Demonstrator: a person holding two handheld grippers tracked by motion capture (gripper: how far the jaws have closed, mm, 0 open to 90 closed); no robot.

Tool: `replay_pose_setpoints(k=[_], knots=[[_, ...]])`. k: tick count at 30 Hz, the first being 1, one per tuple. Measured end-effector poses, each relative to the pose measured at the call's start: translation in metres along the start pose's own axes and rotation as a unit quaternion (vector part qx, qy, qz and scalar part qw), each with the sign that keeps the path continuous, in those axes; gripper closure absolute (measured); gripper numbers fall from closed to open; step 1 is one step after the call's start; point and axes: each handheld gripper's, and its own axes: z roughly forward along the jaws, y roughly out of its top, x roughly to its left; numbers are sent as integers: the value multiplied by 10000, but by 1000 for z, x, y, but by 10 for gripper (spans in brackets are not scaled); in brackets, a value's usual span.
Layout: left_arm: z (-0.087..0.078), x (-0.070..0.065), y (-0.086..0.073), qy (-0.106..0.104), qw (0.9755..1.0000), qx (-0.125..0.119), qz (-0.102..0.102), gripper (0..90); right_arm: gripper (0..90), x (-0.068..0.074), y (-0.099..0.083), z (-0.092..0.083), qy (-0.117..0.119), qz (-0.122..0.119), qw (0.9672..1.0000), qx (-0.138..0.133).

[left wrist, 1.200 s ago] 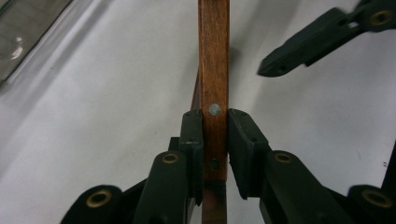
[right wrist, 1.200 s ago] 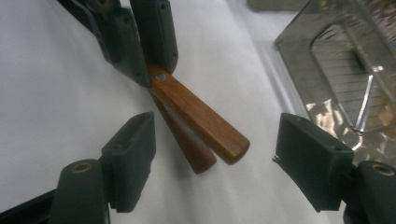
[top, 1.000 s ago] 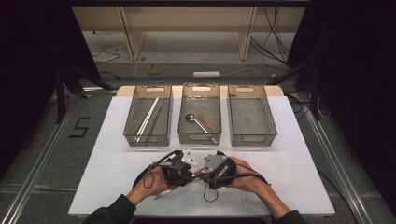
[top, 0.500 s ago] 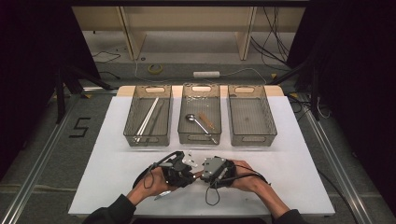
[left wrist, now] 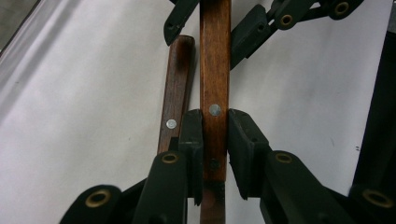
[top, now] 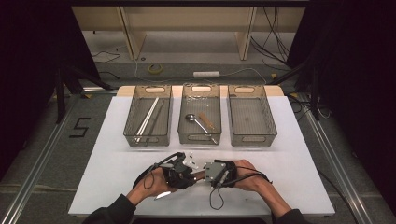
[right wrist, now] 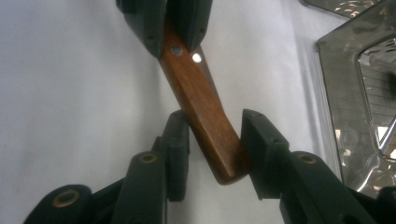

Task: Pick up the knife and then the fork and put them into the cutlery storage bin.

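Note:
A wooden handle with metal rivets is clamped between the pads of my left gripper. It crosses the gap between the two hands near the table's front edge, and a shiny blade sticks out behind the left hand. My right gripper faces the left gripper. Its jaws have just been closing on the handle's free end, which lies slanted between them with both pads touching it. A second wooden handle lies on the table beside the held one.
Three see-through trays stand in a row at the back of the white table. The left tray holds long sticks, the middle one a spoon, and the right one holds nothing. A tray corner is close on the right.

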Motion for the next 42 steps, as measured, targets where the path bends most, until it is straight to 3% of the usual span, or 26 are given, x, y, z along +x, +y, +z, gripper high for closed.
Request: replay_pose_setpoints(k=[2, 5, 11, 17, 23, 33, 42], knots=[[1, 0, 0, -29, 10000, 27, 20, 752, 656, 0, -1, -1, 10, -192, 9998, 64], [2, -1, -1, -66, 10000, 8, 19, 745, 672, 3, -1, -1, 74, -258, 9995, 163], [4, 1, -1, -77, 10000, -33, 38, 717, 702, 3, -2, -5, 162, -410, 9990, 97], [6, 0, -2, -114, 9999, 0, 68, 701, 732, 7, -2, -6, 210, -767, 9968, 122], [5, -1, -2, -172, 9998, -18, 77, 689, 749, 8, -2, -10, 292, -895, 9955, 44], [4, -1, -1, -225, 9997, -65, 103, 663, 760, 8, -2, -17, 450, -882, 9951, -78], [1, -1, -1, -160, 9997, -130, 145, 565, 763, 4, -2, -27, 629, -737, 9952, -172]])
